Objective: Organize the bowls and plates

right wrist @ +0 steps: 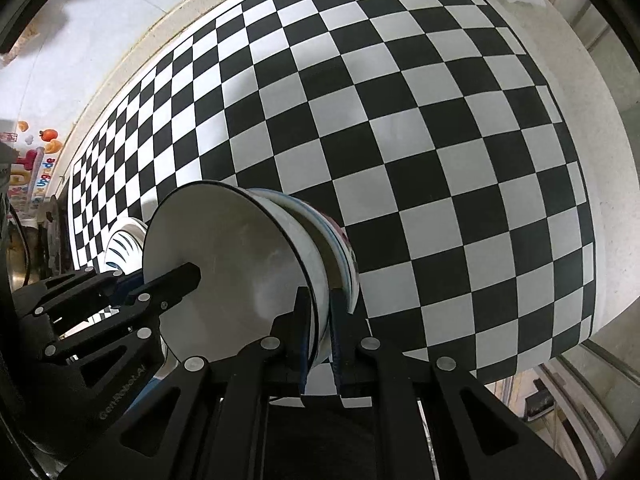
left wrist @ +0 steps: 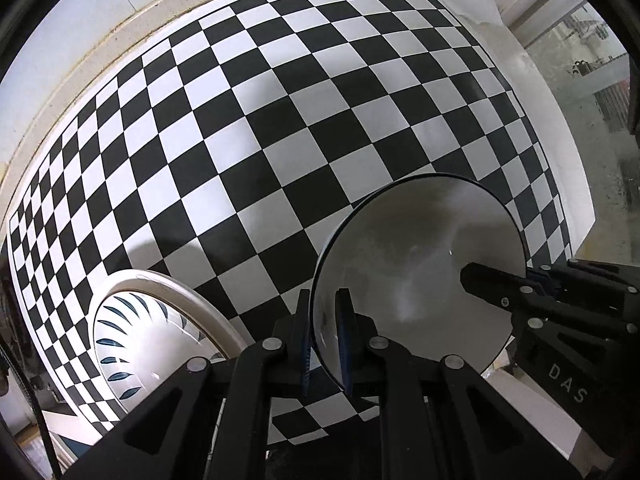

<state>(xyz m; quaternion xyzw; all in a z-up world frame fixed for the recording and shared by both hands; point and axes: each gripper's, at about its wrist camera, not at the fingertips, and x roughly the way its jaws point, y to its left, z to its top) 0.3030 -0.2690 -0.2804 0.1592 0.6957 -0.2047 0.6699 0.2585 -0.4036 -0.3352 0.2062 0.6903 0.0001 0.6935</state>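
Bowls (right wrist: 240,264), nested in a stack, hang above the checkered cloth (left wrist: 280,140), the left gripper (left wrist: 326,336) and right gripper (right wrist: 320,332) each clamped on opposite rims; a blue-patterned plate (left wrist: 132,336) beside them looks yet unsorted.

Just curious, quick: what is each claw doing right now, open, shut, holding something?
Left gripper: shut on the bowl rim.
Right gripper: shut on the opposite rim of the same bowl.

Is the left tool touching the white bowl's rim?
Touching. In the left wrist view the left tool straddles the white bowl, its blue pads pressed on the rim.
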